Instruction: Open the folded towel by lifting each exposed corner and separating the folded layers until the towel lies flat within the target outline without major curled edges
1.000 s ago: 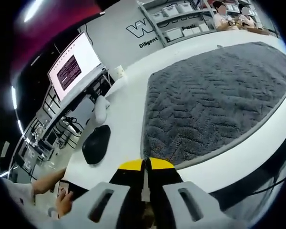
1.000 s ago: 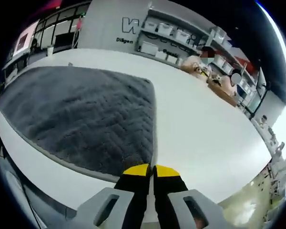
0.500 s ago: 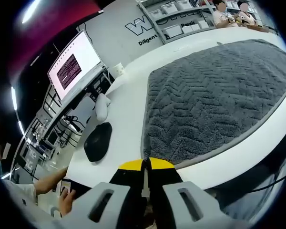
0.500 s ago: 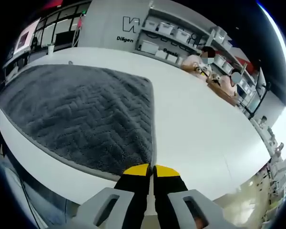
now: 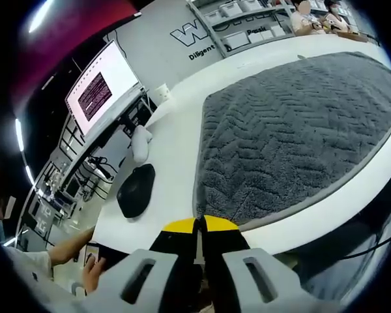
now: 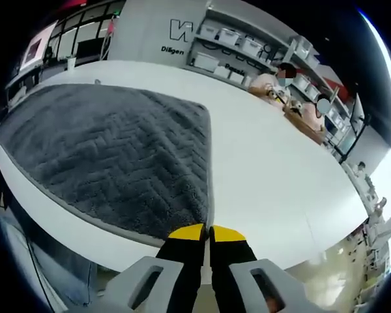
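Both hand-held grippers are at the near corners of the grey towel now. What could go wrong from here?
1. The left hand-held gripper and the right hand-held gripper look shut at the grey towel corners; pulling unevenly may skew it or curl an edge.
2. The towel's near edge lies close to the white table edge, so a tug toward the person could drag it over.
3. A black mouse sits beside the towel; a sideways shift might bump it.

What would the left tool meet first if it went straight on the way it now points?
Most likely the near corner of the grey towel, which lies just past the shut yellow tips of the left tool on the white table. Whether the tips already pinch that corner cannot be told.
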`<state>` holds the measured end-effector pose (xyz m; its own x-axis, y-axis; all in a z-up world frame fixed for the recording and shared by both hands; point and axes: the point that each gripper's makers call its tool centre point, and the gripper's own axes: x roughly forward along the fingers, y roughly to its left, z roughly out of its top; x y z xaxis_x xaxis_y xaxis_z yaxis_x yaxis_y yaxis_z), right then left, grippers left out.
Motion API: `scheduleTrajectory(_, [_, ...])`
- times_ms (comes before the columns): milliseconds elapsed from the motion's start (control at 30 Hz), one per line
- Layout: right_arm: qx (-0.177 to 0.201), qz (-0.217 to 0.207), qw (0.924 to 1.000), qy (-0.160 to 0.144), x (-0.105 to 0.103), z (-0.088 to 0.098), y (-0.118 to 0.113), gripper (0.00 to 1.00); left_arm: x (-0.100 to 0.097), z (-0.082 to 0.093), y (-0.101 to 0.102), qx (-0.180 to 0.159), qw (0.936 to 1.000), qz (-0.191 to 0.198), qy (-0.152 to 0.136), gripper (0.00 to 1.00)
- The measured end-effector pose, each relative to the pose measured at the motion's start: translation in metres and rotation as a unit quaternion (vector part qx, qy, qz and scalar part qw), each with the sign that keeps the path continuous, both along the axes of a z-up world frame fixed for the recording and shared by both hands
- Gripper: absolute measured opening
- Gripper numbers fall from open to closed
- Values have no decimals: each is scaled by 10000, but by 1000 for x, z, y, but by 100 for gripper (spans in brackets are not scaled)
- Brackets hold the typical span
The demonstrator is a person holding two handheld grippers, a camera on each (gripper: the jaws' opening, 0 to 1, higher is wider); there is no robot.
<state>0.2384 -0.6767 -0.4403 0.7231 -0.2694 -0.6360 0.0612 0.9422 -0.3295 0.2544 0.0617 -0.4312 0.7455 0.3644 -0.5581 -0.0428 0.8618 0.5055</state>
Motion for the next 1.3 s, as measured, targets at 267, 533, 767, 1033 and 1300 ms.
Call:
scheduleTrajectory(267, [-40,9,10000,66,-3,0,0,0,-1,0,1,28,10000,3,35,1])
scheduleTrajectory(533, [7,-15,10000,90,-6,0,1,0,-2,0,1,59,10000,12,47,2])
scheduleTrajectory(767, [176,-32,9998,43,-6,0,2,0,0,1,2,11,9999,27,-127,3])
scheduleTrajectory(1033, [527,-110,9981,-300,0,12,0,11,2,4,2,-689,9972,3,-275,12])
scheduleTrajectory(1300, [651,114,9963,-553,21,33,-5,14,33,26,-14,-2141,9722,-514,-795,28])
